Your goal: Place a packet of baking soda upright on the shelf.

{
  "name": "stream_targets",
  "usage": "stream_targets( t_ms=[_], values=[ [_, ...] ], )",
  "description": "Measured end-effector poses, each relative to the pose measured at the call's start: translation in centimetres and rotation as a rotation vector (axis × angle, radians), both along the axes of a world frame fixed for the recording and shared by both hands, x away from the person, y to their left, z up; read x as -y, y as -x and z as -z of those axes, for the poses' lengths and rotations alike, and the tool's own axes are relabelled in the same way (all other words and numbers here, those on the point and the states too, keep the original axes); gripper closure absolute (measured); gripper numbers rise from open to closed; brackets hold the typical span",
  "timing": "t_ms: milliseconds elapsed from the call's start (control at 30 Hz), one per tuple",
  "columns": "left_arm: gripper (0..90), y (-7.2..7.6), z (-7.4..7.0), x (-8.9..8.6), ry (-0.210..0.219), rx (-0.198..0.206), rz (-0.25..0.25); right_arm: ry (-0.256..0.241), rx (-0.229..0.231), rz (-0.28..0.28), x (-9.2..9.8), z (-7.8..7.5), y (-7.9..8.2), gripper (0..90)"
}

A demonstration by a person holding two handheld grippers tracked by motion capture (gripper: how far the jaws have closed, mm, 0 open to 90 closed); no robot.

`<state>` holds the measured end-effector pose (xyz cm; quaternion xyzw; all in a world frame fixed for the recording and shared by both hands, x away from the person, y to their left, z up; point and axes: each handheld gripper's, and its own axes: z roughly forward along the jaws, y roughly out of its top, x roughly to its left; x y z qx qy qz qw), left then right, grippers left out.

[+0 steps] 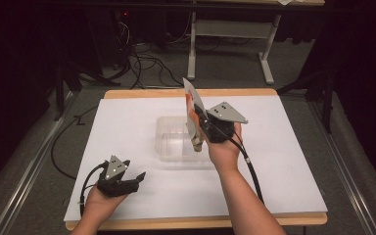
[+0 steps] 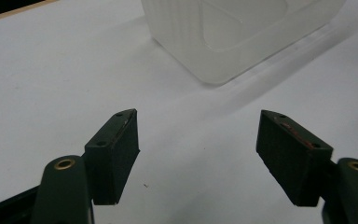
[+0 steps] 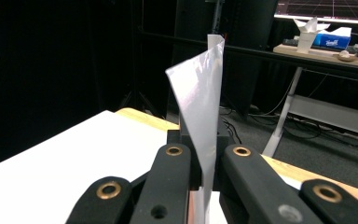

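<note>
Dim room, lit table (soft shadows)

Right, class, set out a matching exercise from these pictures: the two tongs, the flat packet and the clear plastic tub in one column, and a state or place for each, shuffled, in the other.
Things:
1. left tongs
2. right tongs
3. flat packet
4. clear plastic tub

States or places:
A. stands on the white table top, mid-table
B. jaws wide apart, low near the table's front edge
C. held upright above the tub
D. jaws closed on something thin

Pairs: 1-B, 2-D, 3-C, 4-A
</note>
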<state>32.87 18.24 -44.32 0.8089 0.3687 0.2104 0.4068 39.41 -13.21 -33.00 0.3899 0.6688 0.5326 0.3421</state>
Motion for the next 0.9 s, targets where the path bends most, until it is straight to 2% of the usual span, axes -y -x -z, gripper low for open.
stream_targets(
  t_ms=[300, 900],
  values=[
    [30.2, 0.0, 0.1, 0.1, -0.001, -0.003, 0.000, 0.039, 0.000, 0.006, -0.8, 0.9, -1.2, 90.0],
    [30.2, -0.1, 0.1, 0.1, 0.001, -0.004, -0.003, 0.066, -0.020, 0.005, -1.5, 2.9, -2.2, 90.0]
  ],
)
